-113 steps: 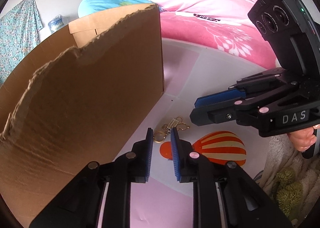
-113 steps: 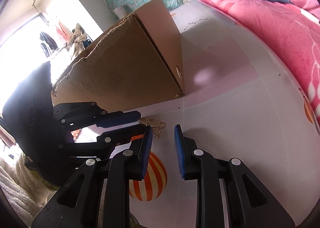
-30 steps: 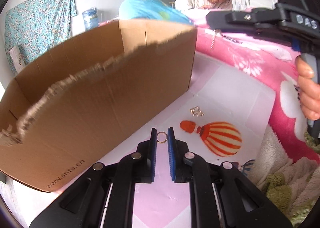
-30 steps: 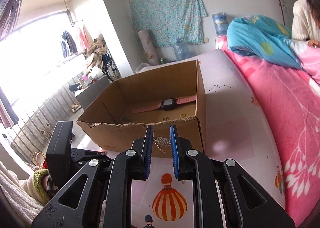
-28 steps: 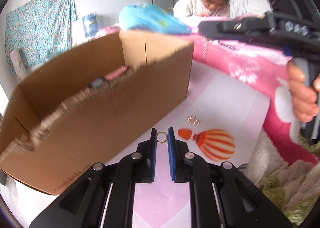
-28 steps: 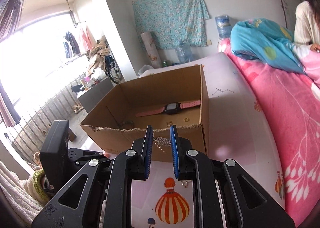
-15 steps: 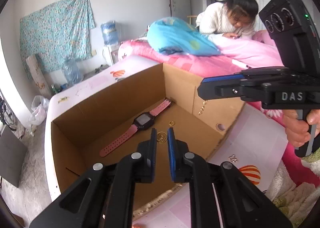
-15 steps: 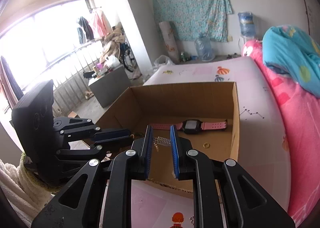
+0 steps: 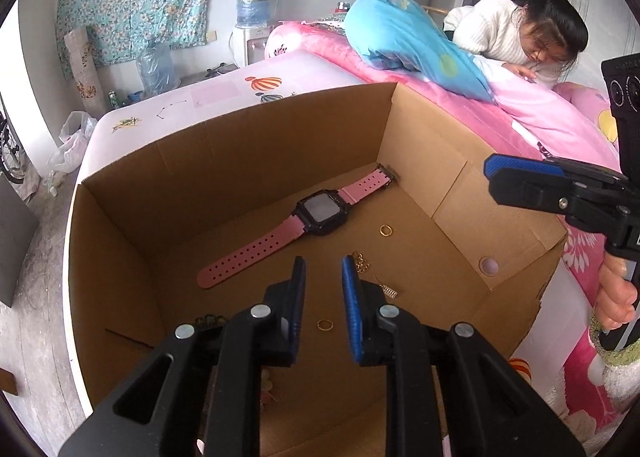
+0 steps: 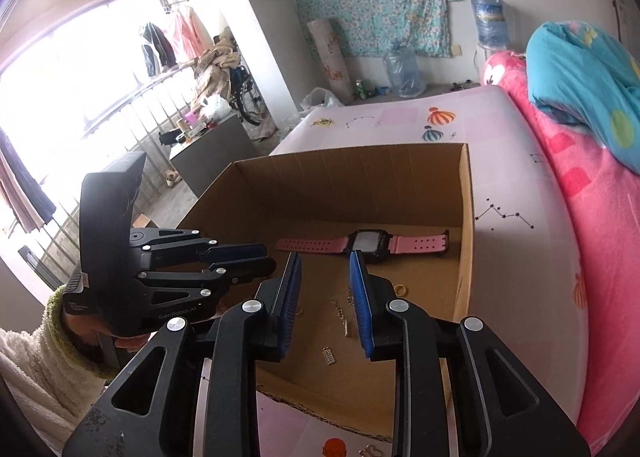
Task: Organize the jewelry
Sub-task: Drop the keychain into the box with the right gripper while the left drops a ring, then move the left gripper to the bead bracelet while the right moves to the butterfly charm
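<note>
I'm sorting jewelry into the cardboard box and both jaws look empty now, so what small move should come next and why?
Probably lift both grippers out and return for the small gold pieces on the sheet outside the cardboard box. The left gripper and right gripper have jaws opening with nothing between them; a gold ring and charm already lie on the box floor.

A pink-strapped watch with a black square face lies flat and stretched out on the floor of the open cardboard box. Near it lie 2 small gold rings, well apart from each other, plus a thin gold chain and a small gold barred charm.
</note>
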